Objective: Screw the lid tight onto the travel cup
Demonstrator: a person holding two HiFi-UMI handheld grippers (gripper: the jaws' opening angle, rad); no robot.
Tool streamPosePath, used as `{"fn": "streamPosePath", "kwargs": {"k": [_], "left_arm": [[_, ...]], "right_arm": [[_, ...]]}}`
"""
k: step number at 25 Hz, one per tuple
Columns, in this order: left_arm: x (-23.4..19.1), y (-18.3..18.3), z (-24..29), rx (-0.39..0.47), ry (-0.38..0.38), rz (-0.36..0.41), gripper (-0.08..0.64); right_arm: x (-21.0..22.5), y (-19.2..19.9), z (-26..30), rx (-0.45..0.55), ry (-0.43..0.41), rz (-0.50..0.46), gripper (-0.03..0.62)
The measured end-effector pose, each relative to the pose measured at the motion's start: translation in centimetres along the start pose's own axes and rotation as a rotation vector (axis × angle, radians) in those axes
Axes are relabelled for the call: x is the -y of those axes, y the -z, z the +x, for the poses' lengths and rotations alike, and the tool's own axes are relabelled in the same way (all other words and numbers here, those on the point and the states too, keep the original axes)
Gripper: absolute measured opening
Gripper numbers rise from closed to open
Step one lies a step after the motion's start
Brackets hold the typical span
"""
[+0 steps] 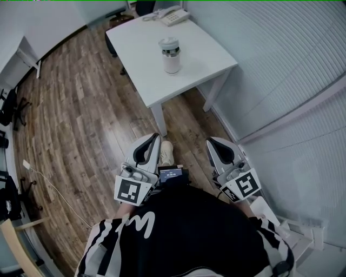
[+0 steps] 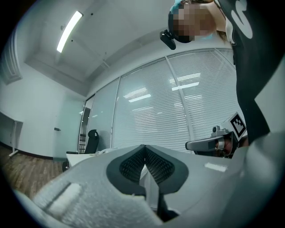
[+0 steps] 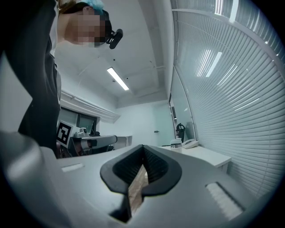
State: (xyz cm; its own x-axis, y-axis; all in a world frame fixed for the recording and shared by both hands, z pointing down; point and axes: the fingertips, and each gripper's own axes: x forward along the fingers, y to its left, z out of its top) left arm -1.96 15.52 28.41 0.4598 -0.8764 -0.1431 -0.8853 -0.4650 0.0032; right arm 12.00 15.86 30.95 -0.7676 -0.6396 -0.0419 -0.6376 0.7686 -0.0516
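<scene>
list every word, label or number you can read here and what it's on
"W" or "M", unsure which: big white mark on the black shirt.
Too blurred to read: the small screen.
Too small to read: keys on the phone.
No label seen: the cup.
Square patterns only, no letters: left hand-held gripper, right hand-held gripper.

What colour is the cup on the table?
The travel cup is white, with a grey band below its lid; clearest in the head view.

Left tongs (image 1: 153, 142) and right tongs (image 1: 215, 145) closed, level, empty.
</scene>
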Motion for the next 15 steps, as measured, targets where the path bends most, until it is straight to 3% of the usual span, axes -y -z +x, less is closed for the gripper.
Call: {"fn": "streamPosePath", "kwargs": {"k": [9, 15], "left_arm": [[-4.6, 1.4, 4.9, -0.034, 0.010, -0.014, 0.002], [-7.5, 1.8, 8.8, -0.001, 0.041, -0.003, 0.002]], "right_arm": [[3.6, 0.0, 5.1, 0.009, 0.010, -0.009, 0.000], [6.6, 0.0, 8.8, 0.010, 0.031, -0.009, 0.000]]}}
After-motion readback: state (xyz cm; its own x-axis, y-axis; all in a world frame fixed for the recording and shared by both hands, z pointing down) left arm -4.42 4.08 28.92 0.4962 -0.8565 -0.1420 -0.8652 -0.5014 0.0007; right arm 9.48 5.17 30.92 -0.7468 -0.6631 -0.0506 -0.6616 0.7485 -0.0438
